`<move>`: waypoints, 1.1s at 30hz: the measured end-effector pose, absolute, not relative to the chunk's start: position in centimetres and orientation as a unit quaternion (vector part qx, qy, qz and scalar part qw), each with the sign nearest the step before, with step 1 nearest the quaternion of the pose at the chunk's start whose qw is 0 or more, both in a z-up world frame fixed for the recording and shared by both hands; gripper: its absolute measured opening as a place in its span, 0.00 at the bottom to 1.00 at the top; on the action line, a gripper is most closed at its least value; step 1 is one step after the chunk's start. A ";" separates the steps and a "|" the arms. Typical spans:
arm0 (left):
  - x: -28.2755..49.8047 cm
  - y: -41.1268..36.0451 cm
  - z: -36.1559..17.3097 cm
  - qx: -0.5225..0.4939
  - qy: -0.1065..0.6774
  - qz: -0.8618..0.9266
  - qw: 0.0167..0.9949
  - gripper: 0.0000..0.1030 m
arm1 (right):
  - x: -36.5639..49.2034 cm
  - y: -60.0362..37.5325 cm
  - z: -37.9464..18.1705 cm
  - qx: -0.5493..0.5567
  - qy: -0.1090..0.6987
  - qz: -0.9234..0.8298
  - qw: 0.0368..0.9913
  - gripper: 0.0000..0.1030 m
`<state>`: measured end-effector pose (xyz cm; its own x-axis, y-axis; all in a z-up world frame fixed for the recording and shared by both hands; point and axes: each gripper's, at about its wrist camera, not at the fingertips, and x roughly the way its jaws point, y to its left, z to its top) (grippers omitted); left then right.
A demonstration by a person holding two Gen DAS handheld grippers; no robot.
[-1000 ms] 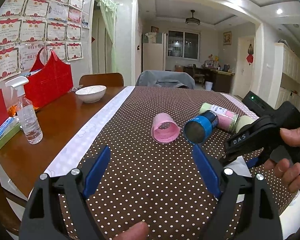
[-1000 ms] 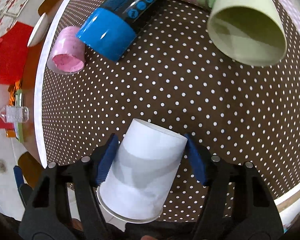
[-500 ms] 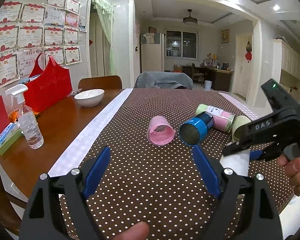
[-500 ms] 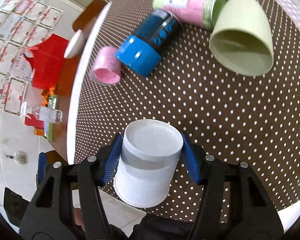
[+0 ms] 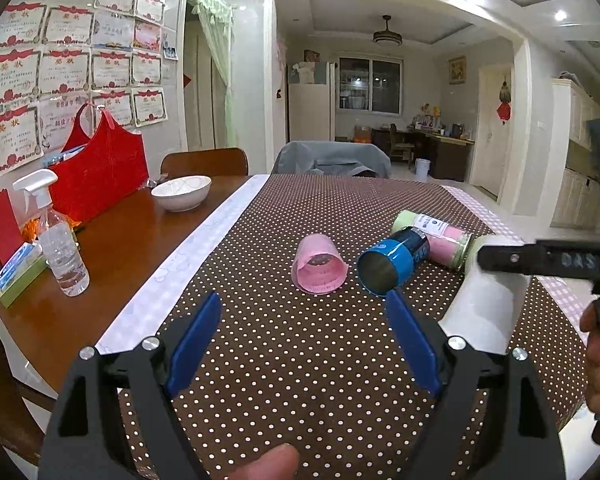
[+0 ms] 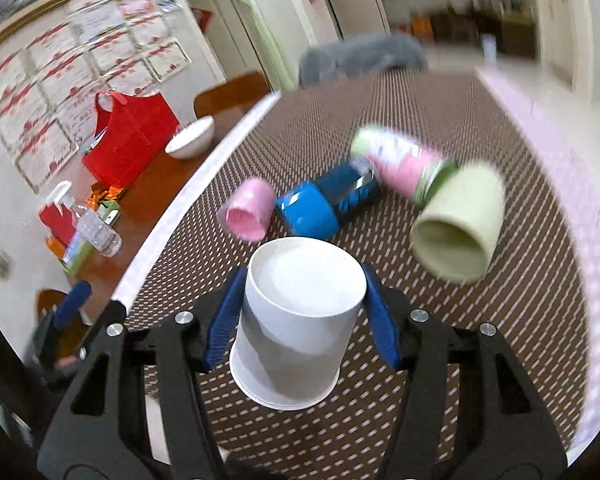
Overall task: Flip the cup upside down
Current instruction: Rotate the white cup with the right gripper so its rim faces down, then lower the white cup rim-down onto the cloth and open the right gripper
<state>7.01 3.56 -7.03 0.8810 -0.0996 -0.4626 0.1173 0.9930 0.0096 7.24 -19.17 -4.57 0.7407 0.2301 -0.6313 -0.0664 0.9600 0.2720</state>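
Note:
My right gripper [image 6: 300,316] is shut on a white paper cup [image 6: 296,320]. The cup is upside down, base up and rim down toward the dotted brown tablecloth [image 6: 480,340]. In the left wrist view the white cup [image 5: 486,304] stands at the right with the right gripper's finger [image 5: 540,260] across its top. My left gripper [image 5: 304,344] is open and empty, low over the cloth near the front edge.
A pink cup [image 5: 318,266], a blue can [image 5: 392,264], a pink-green bottle [image 5: 436,232] and a green cup [image 6: 458,224] lie on their sides mid-table. A white bowl [image 5: 181,192], red bag [image 5: 100,170] and spray bottle [image 5: 60,240] stand on the left.
My right gripper has tilted up from looking down at the table to looking forward, turning the white cup base up. The left gripper has stayed nearly still.

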 end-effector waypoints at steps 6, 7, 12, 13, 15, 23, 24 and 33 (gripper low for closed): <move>7.2 3.2 -6.7 0.015 0.240 -0.051 0.969 0.80 | 5.8 -17.6 -5.1 0.024 0.277 0.063 0.959 0.56; 7.2 3.2 -6.7 0.015 0.241 -0.050 0.969 0.80 | 5.7 -17.3 -5.4 0.012 0.270 0.062 0.961 0.56; 7.2 2.9 -6.8 0.018 0.244 -0.048 0.968 0.80 | 5.8 -16.6 -7.3 -0.017 0.261 0.067 0.963 0.56; 7.2 2.9 -6.8 0.019 0.245 -0.048 0.968 0.80 | 5.9 -16.5 -7.6 -0.017 0.263 0.068 0.962 0.56; 7.2 2.8 -6.9 0.019 0.247 -0.048 0.968 0.80 | 6.3 -16.5 -8.4 -0.017 0.272 0.072 0.959 0.56; 7.0 2.6 -7.1 0.022 0.252 -0.047 0.966 0.80 | 7.0 -15.3 -10.8 -0.040 0.291 0.090 0.952 0.57; 6.9 2.6 -7.1 0.022 0.252 -0.047 0.966 0.80 | 7.0 -15.1 -10.8 -0.046 0.291 0.093 0.951 0.57; 6.6 2.4 -6.7 0.023 0.246 -0.050 0.968 0.80 | 6.4 -15.3 -9.9 -0.031 0.288 0.106 0.951 0.94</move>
